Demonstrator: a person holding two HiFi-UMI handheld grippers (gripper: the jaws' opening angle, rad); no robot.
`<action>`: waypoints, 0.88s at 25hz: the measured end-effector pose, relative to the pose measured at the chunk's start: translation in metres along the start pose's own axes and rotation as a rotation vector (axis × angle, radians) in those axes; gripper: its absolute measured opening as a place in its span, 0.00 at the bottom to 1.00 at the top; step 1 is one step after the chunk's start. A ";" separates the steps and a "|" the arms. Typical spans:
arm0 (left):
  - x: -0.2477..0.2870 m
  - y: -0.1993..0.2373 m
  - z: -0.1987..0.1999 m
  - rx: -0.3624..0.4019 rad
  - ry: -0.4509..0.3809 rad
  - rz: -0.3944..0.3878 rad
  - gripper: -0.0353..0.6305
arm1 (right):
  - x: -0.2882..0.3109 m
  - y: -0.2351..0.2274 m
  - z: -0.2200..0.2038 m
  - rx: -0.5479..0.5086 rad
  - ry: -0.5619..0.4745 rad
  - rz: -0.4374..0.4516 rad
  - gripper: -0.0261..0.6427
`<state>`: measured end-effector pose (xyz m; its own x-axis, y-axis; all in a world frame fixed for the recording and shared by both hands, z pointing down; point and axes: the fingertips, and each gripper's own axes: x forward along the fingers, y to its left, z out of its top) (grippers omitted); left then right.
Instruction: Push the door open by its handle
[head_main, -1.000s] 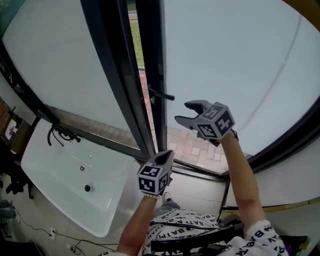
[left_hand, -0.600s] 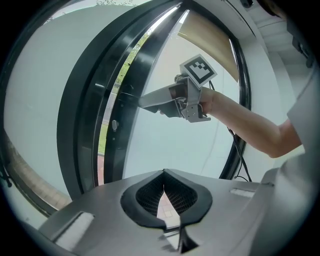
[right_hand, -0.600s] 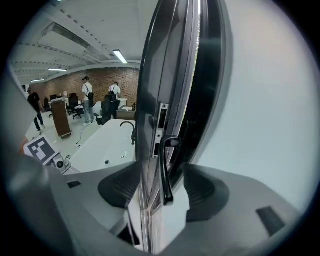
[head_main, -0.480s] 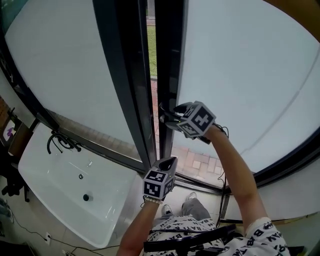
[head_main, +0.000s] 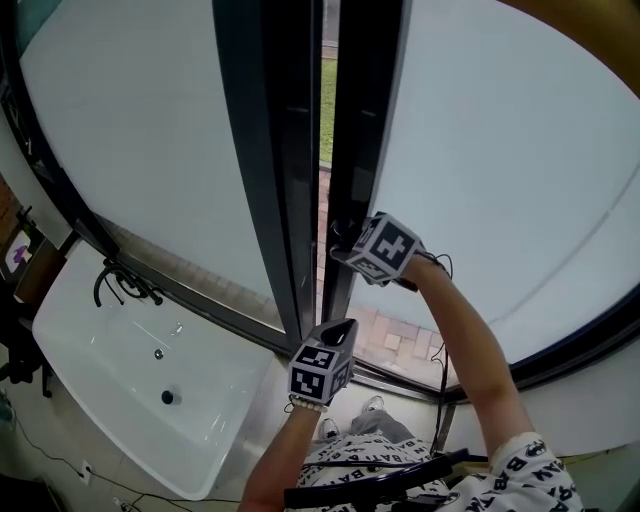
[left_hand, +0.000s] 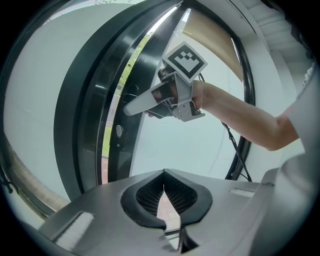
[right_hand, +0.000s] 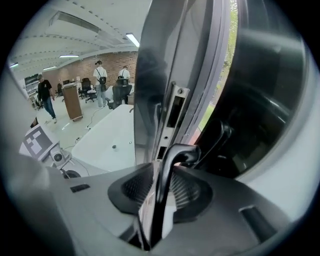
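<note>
Pinching the black door handle (right_hand: 177, 152), the right tongs (right_hand: 161, 192) have just been closing. The left tongs (left_hand: 163, 192) hover pressed together.

The left gripper (left_hand: 164, 187) has its jaws together, nothing between them. Ahead, the right gripper (left_hand: 140, 109), marker cube (left_hand: 184, 61) uppermost, reaches against the dark door frame (left_hand: 92, 115).

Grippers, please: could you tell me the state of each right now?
Left gripper: shut, empty.
Right gripper: jaws just closing, now shut on the door handle.
</note>
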<state>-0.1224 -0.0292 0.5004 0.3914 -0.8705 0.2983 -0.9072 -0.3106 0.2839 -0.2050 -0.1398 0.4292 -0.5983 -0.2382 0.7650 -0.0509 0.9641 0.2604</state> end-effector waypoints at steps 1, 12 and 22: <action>0.005 0.003 -0.001 -0.007 0.002 0.002 0.03 | 0.002 -0.004 -0.001 -0.006 0.004 -0.002 0.16; 0.034 0.001 -0.002 -0.017 0.005 0.001 0.03 | 0.010 -0.009 -0.005 0.057 -0.050 0.095 0.12; 0.074 0.013 0.035 -0.013 0.021 0.137 0.03 | 0.017 -0.056 -0.001 0.122 -0.093 0.099 0.12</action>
<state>-0.1107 -0.1106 0.4946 0.2676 -0.8961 0.3542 -0.9502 -0.1845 0.2511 -0.2116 -0.1978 0.4283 -0.6762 -0.1354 0.7242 -0.0813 0.9907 0.1094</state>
